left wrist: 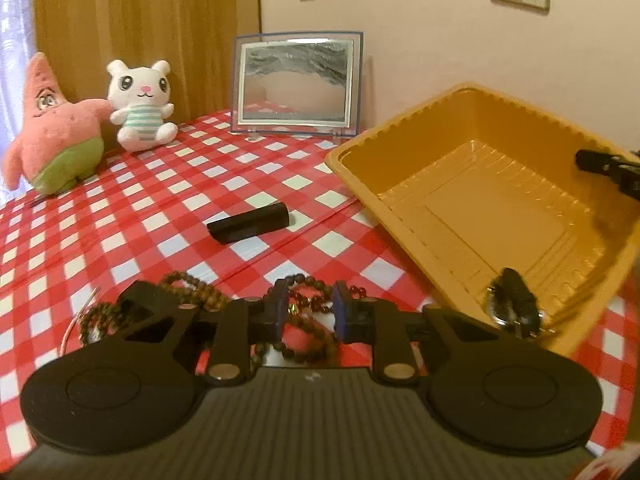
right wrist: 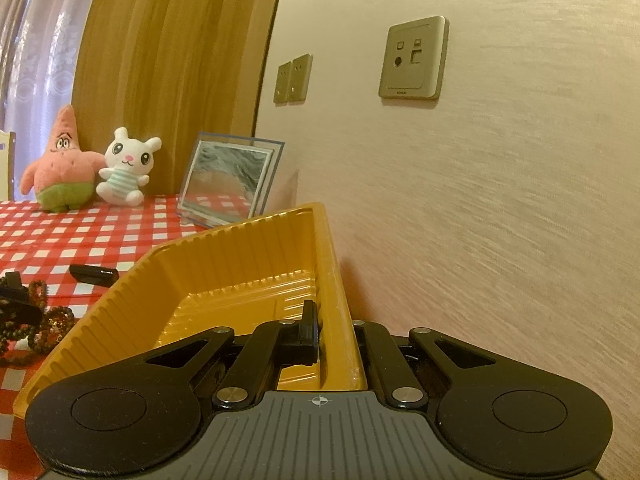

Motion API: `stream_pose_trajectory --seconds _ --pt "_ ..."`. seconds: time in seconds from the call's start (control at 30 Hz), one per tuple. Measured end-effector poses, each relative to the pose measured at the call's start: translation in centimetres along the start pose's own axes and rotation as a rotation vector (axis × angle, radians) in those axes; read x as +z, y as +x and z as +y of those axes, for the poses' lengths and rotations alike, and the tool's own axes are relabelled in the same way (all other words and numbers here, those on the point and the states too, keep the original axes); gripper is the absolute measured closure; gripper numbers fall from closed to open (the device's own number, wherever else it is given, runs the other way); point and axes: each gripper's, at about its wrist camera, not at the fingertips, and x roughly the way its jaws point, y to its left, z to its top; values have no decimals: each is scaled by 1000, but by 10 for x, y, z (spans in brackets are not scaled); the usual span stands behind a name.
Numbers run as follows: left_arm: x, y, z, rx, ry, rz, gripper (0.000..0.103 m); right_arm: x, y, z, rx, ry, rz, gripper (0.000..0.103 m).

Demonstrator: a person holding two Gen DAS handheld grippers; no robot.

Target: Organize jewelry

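Left tool (left wrist: 310, 312): low over the red-and-white checked worktop (left wrist: 120, 216), its blue-padded fingers (left wrist: 280, 312) parted, one on each side of a dark red beaded bracelet (left wrist: 310, 298); whether the pads touch the beads is hard to tell at this angle.
Jewelry heap: brown wooden bead strands (left wrist: 192, 292) piled at the left tool's 10 o'clock, on the worktop just left of the tray; the same heap shows at 9 o'clock in the right wrist view (right wrist: 44, 328).
Right tool (right wrist: 332, 336): clamped on the near right wall of the orange ribbed plastic tray (right wrist: 224, 256), one finger inside, the other outside.
Tray: tilted, its left side raised off the cloth; a small dark item with a metal clasp (left wrist: 514, 298) lies in its near corner.
Black cylindrical case (left wrist: 250, 222): lying on the worktop at 12 o'clock from the left tool, well apart from the tray.
Back edge: pink star plush (left wrist: 56, 132), white bunny plush (left wrist: 142, 106), framed sand picture (left wrist: 296, 84), in a row against the wall.
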Motion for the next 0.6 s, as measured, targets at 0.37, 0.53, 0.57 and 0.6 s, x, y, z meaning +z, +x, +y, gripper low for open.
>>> stream_pose_trajectory --seconds 0.37,0.53,0.57,0.6 --pt "-13 19 2 -11 59 74 89 -2 5 -4 6 10 5 99" --pt "-13 22 2 -12 42 81 89 -2 5 -4 5 8 7 99" --pt "-12 25 2 -13 35 85 89 -2 5 -4 5 9 7 99" --pt "-12 26 3 -12 33 86 89 -2 5 -4 4 8 7 99"
